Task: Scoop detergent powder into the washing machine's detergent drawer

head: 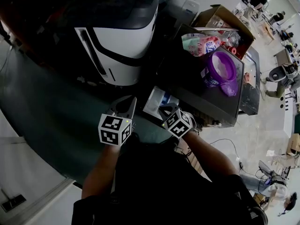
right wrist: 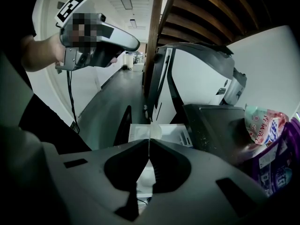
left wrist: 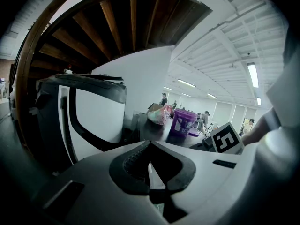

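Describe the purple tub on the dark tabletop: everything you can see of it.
The purple tub looks like plastic: round, with a pale label on its side. It stands upright and open on the dark tabletop, its inside looking pale. A purple lid lies beside its base, and a printed bag lies close by.

1. We record the purple detergent tub upright and open on top of the dark washing machine, with its lid just beside it.
2. The white detergent drawer is pulled out.
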Tool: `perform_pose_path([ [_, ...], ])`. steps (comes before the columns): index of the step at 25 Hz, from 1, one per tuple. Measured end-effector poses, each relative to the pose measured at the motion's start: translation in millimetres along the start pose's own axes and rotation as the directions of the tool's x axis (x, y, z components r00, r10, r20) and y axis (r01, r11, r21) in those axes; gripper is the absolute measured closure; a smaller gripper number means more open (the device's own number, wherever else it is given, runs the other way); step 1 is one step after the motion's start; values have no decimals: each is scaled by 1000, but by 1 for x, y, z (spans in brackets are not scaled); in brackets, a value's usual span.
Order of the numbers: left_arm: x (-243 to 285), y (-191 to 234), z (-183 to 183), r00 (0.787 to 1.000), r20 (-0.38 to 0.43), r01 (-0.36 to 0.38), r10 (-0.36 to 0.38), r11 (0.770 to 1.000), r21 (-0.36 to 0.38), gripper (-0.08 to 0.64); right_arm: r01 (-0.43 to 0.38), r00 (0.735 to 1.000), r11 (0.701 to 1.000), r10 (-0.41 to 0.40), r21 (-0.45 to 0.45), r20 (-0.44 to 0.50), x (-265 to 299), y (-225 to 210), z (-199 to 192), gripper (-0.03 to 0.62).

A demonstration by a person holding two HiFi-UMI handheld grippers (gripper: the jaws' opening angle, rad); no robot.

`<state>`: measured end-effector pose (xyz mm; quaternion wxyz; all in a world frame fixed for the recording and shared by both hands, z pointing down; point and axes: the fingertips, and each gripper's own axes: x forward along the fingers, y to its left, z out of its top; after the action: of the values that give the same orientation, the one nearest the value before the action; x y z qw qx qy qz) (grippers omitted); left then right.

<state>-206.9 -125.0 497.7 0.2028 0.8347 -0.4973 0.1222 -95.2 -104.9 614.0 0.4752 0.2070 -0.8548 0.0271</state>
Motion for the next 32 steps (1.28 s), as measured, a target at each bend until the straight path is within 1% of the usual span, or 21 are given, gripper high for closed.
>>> perform_pose_path([
  [4, 4, 1, 2, 1000, 0, 2, -2, 1000, -1, 554, -4, 1000, 1000, 4, -9, -2, 2, -2, 0, 572],
  [11, 8, 3, 3, 1000, -2, 3, -3, 1000, -2, 554, -10, 1000, 997, 9, -80, -18, 4, 2, 0, 572],
  [13, 10, 3, 3, 1000, -2, 2, -2, 1000, -4, 554, -13, 1000, 996, 12, -84, -18, 4, 1, 0, 572],
  [17, 12, 2, 4, 1000, 1, 3, -3, 1000, -7, 554, 6, 1000, 994, -7, -108, -9, 0, -4, 5, 572],
  [23, 12, 4, 2, 1000, -1, -2, 2, 1000, -13, 554, 15, 1000, 989, -18, -149, -17, 4, 0, 3, 572],
  [25, 12, 5, 1, 1000, -1, -4, 4, 1000, -14, 554, 24, 999, 984, -28, -177, -19, 4, 1, 4, 572],
  [28, 12, 5, 1, 1000, -1, -5, 5, 1000, -15, 554, 38, 999, 966, -47, -254, -27, 5, 4, 5, 572],
  [29, 12, 5, 1, 1000, -1, -4, 4, 1000, -15, 554, 36, 999, 964, -45, -264, -29, 5, 5, 5, 572],
  [32, 13, 3, 1, 1000, 0, -2, 2, 1000, -14, 554, 22, 999, 968, -32, -249, -35, 7, 7, 3, 572],
])
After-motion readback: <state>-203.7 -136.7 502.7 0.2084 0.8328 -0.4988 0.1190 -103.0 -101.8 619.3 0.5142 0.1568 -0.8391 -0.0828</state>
